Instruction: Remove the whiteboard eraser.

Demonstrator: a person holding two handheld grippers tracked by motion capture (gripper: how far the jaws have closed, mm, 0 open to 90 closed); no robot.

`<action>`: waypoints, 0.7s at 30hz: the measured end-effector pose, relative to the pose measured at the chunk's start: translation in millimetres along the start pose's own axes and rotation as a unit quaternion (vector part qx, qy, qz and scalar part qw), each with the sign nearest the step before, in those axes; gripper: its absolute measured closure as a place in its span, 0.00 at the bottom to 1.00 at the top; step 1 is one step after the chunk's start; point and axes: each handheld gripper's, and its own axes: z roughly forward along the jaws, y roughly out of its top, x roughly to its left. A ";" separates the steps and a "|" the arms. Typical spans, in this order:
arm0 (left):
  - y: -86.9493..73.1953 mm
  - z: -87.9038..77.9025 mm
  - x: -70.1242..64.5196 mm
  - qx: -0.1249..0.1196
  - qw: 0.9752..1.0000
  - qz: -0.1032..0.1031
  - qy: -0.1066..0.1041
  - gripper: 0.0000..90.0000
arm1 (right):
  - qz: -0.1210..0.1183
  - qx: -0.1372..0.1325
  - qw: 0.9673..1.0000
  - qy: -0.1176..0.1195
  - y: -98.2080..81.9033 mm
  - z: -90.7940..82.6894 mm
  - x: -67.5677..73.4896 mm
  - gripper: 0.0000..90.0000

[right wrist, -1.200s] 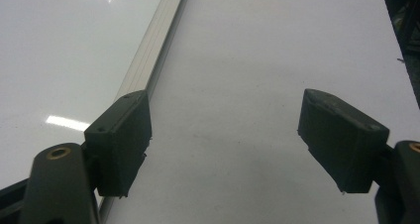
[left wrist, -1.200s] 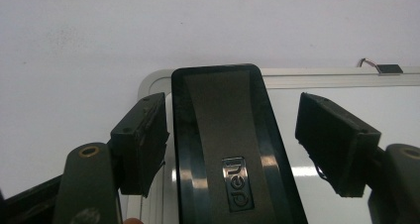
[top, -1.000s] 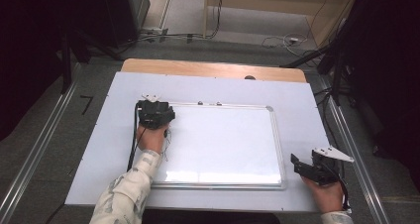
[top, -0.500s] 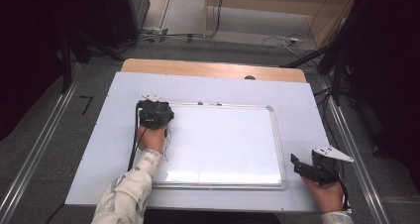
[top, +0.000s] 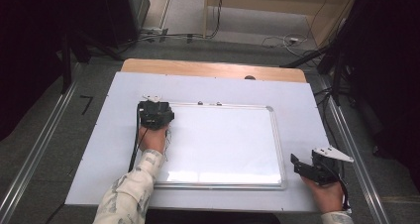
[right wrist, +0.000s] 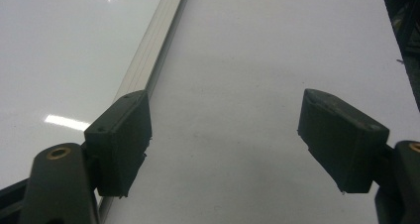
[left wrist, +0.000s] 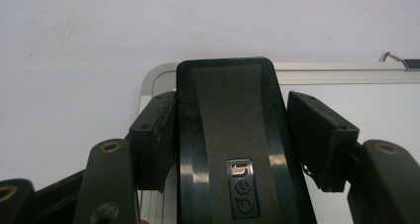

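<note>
Two grippers in play here, and we're only really working with one of them. We're holding the left gripper (left wrist: 230,135) at the top left corner of the whiteboard (top: 223,144), and its jaws have just been closing around a black eraser (left wrist: 230,140) with a small silver logo on its back. The left pad is sitting tight on the eraser's side; the right one looks close, maybe just touching, hard to call. We're guessing the eraser is lying flat on the board so it can be dragged across the surface, though the board is looking clean to us already. Meanwhile we're parking the right gripper (right wrist: 225,144) off the board's right edge over the white table (top: 307,105), jaws wide apart and holding nothing, probably just keeping it out of the way. No bins, trays or boxes on the table.
</note>
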 end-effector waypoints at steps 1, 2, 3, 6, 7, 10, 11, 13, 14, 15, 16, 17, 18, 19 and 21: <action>-0.3 0.4 -0.4 0.001 1.000 0.002 0.003 0.43 | 0.000 0.001 1.000 -0.001 0.0 -0.1 0.4 0.22; -0.6 0.6 -0.7 0.000 1.000 0.002 0.005 0.43 | 0.000 0.001 1.000 -0.001 0.0 -0.1 0.4 0.22; -0.7 0.7 -1.3 -0.002 1.000 0.002 0.007 0.43 | -0.001 0.000 1.000 -0.001 0.0 -0.1 0.3 0.22; -0.3 0.6 -1.8 -0.004 1.000 -0.002 0.007 0.45 | 0.000 0.000 1.000 0.000 -0.1 -0.3 -0.1 0.22; -0.2 0.7 -1.6 -0.004 1.000 -0.004 0.007 0.45 | 0.000 0.000 1.000 0.000 -0.1 -0.2 -0.2 0.22; -0.3 0.5 -1.8 -0.004 1.000 -0.002 0.008 0.45 | 0.000 0.001 1.000 -0.001 -0.1 0.1 0.0 0.22; -0.3 0.5 -2.0 -0.004 1.000 -0.001 0.008 0.45 | 0.000 0.000 1.000 0.000 -0.1 0.4 0.0 0.22; -0.3 0.5 -1.8 -0.005 1.000 -0.003 0.007 0.45 | 0.000 0.001 1.000 -0.001 -0.1 0.4 0.3 0.22; -0.3 0.6 -1.9 -0.005 1.000 -0.003 0.008 0.45 | 0.000 0.001 1.000 -0.001 -0.1 0.4 0.3 0.22; -0.3 0.6 -1.9 -0.005 1.000 -0.002 0.008 0.45 | 0.000 0.001 1.000 -0.001 -0.2 0.3 0.3 0.22; -0.3 0.6 -1.7 -0.005 1.000 -0.002 0.007 0.45 | -0.001 0.000 1.000 -0.001 -0.2 0.3 0.1 0.22; -0.3 0.6 -1.6 -0.006 1.000 -0.002 0.007 0.45 | -0.001 0.000 1.000 0.000 -0.2 0.3 0.0 0.22; -0.3 0.6 -1.4 -0.006 1.000 -0.002 0.006 0.46 | 0.000 0.001 1.000 -0.001 -0.3 0.5 -0.1 0.22; -0.2 0.6 -1.3 -0.006 1.000 -0.003 0.006 0.46 | 0.000 0.001 1.000 -0.001 -0.3 0.5 -0.1 0.22; 0.0 0.2 -0.7 -0.005 1.000 -0.001 0.006 0.46 | 0.000 0.001 1.000 -0.001 -0.2 0.7 -0.1 0.22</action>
